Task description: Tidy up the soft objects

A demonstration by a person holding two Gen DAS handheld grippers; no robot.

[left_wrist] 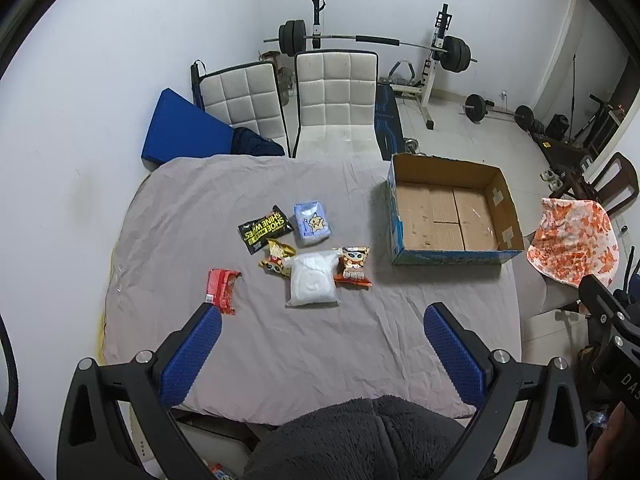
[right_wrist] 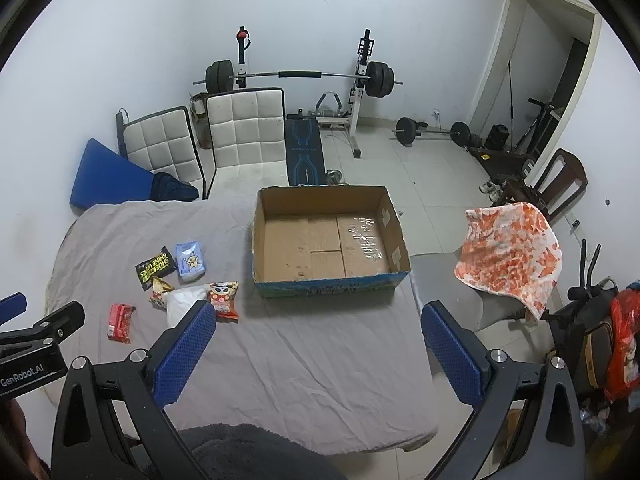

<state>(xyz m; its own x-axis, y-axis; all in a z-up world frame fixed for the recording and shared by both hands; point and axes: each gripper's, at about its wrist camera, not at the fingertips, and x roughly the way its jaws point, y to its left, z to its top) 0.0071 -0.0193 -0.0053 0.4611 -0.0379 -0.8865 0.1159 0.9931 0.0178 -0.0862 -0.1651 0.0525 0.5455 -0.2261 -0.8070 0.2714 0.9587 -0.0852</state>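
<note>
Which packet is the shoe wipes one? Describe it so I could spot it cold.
On the grey sheet, left of the cardboard box, lies a cluster of soft packets. The wipes packet is at the cluster's far left, beside the pale blue tissue pack. It alone is black, with yellow lettering.

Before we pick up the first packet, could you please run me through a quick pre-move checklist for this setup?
1. Left hand-held gripper open and holding nothing: ok.
2. Right hand-held gripper open and holding nothing: ok.
3. Cardboard box open on top, nothing inside: ok.
4. Packets within view on the grey sheet: ok; the white pouch lies nearest the left hand-held gripper.
5. Packets apart for a clean grasp: not ok; the white pouch touches or overlaps the orange snack bag and the gold snack bag.
6. Red packet lying alone: ok.
</note>
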